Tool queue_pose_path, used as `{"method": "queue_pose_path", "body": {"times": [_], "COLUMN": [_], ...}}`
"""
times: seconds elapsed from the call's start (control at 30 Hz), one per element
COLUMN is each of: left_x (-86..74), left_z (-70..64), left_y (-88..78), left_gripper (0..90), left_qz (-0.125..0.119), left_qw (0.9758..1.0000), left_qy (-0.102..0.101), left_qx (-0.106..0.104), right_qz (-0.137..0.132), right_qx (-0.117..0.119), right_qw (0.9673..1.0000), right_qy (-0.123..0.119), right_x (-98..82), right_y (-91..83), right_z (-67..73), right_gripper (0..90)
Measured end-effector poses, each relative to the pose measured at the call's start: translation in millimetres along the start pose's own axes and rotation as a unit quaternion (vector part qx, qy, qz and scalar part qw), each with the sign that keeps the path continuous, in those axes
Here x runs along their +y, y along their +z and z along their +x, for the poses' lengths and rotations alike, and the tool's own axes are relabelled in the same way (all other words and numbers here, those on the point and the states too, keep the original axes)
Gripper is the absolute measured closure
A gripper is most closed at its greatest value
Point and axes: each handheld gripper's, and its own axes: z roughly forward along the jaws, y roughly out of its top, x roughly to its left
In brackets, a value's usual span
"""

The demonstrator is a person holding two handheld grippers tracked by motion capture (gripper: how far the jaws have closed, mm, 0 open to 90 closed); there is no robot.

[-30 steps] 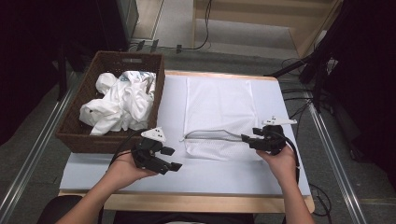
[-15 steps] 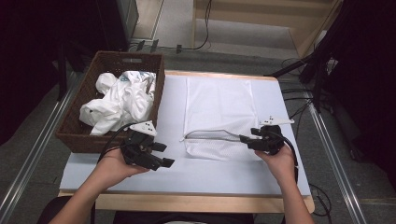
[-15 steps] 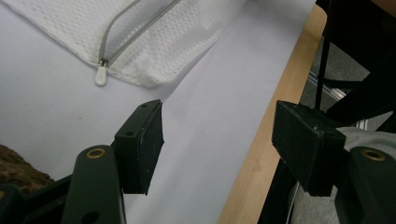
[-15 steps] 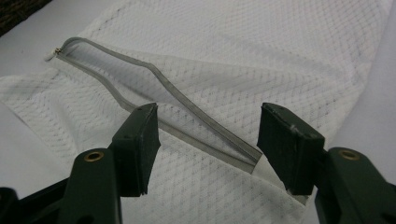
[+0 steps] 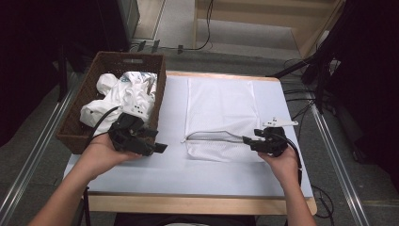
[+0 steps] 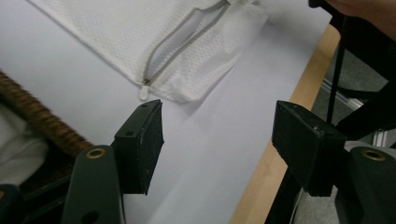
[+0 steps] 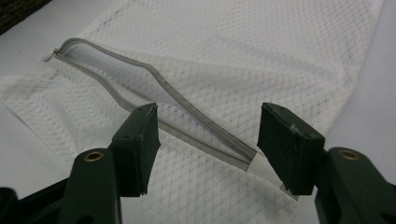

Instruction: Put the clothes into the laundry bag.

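High view, white mesh bag (image 5: 221,110), unlabelled, unzipped

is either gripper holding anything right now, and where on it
Nothing is held. The left gripper is open over bare table; the right gripper is open around the mesh bag's zipper end, pads not pressing.
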Motion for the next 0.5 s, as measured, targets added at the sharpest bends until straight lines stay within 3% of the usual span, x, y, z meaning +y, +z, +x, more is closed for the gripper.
{"method": "queue_pose_path", "body": {"times": [0.07, 0.13, 0.17, 0.2, 0.27, 0.3, 0.4, 0.5], "left_x": [1.9, 5.0, 7.7, 7.7, 10.5, 12.8, 14.7, 16.0], "left_z": [4.1, 14.1, 25.2, 25.2, 33.5, 39.8, 46.1, 58.8], "left_y": [-2.7, -7.0, -9.0, -9.0, -9.4, -9.6, -10.0, -11.9], "left_gripper": [34.5, 34.5, 34.5, 34.5, 34.5, 34.5, 34.4, 34.3], "left_qz": [-0.002, -0.012, -0.017, -0.017, -0.011, -0.006, -0.009, -0.013], "left_qw": [1.0, 0.9999, 0.9997, 0.9997, 0.9991, 0.9988, 0.9984, 0.9985], "left_qy": [0.001, -0.006, -0.015, -0.015, -0.022, -0.015, -0.021, -0.031], "left_qx": [0.005, 0.009, 0.013, 0.013, 0.033, 0.046, 0.052, 0.043], "right_qz": [0.001, 0.002, 0.003, 0.003, 0.003, 0.002, 0.001, 0.0], "right_qx": [0.002, 0.002, 0.004, 0.004, 0.005, 0.007, 0.007, 0.006], "right_qw": [1.0, 1.0, 1.0, 1.0, 1.0, 1.0, 1.0, 1.0], "right_qy": [0.0, -0.001, -0.003, -0.003, -0.002, -0.004, -0.005, -0.004], "right_x": [0.2, 0.4, 0.5, 0.5, 0.5, 0.6, 0.7, 0.7], "right_y": [0.6, 0.8, 1.5, 1.5, 1.6, 1.5, 1.1, 0.9], "right_z": [0.9, 1.3, 1.9, 1.9, 2.8, 2.6, 2.6, 2.9], "right_gripper": [39.4, 39.4, 39.4, 39.4, 39.4, 39.4, 39.4, 39.3]}}
